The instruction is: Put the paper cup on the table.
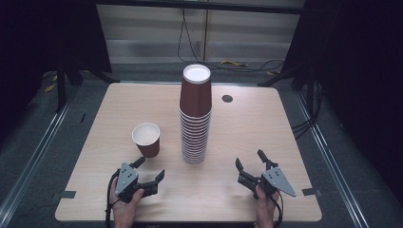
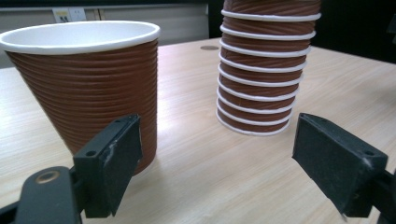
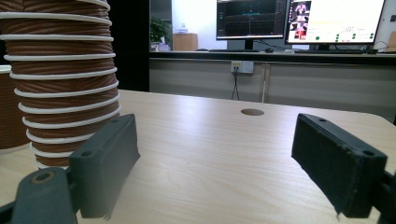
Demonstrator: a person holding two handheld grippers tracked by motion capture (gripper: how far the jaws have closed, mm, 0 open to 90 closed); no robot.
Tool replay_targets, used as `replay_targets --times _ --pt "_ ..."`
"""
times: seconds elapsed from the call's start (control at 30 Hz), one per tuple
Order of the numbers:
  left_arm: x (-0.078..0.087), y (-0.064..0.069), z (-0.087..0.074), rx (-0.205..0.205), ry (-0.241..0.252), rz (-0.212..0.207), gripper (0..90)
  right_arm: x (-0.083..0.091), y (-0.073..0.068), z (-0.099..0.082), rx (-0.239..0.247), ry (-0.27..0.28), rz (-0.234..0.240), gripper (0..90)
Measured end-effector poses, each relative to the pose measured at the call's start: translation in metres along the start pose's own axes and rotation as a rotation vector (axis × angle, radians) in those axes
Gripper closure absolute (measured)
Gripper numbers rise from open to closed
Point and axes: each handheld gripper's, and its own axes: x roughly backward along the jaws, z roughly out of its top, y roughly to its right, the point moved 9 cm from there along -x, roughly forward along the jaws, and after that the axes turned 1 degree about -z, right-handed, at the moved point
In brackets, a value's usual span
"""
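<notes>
the left tongs [image 1: 151, 170] sit spread just short of the lone cup [image 1: 146, 139], likely lining up a grab. the right tongs [image 1: 250, 163] wait spread beside the stack [image 1: 195, 116], holding nothing

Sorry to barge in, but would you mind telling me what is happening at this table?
A person holds a two-jaw gripper in each hand at a wooden table. The left gripper sits open just beside a single upright brown paper cup, not gripping it. A tall stack of upside-down brown cups stands mid-table. The right gripper rests open, right of the stack, holding nothing.
</notes>
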Motion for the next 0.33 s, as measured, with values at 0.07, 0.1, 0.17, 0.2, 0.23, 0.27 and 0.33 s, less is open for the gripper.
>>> replay_targets --times 0.07,0.1,0.17,0.2,0.23,0.27,0.33 --pt "0.0005 0.0003 0.0008 -0.016 0.013 0.03 15.6 0.0 0.0 0.0 0.0 0.0 0.0 14.1" --pt "0.0007 0.0001 0.001 -0.015 0.016 0.031 15.6 0.0 0.0 0.0 0.0 0.0 0.0 14.1" --pt "0.0023 -0.0013 0.0016 -0.021 0.028 0.057 15.7 0.0 -0.0001 -0.0001 0.0 -0.001 0.0 14.1" --pt "0.0038 -0.0001 0.002 -0.028 0.041 0.066 15.7 0.0 -0.0001 -0.0001 0.0 -0.001 0.0 13.8" --pt "0.0054 0.0002 0.0028 -0.038 0.056 0.073 15.7 0.0 -0.0001 -0.0001 0.0 -0.001 0.0 13.6" --pt "0.006 0.001 0.003 -0.035 0.064 0.068 15.6 -0.0001 -0.0001 -0.0002 0.001 -0.002 0.0 13.6" --pt "0.0055 -0.0003 0.0027 -0.037 0.054 0.055 15.7 -0.001 -0.0007 -0.0009 -0.004 -0.016 0.009 13.6"
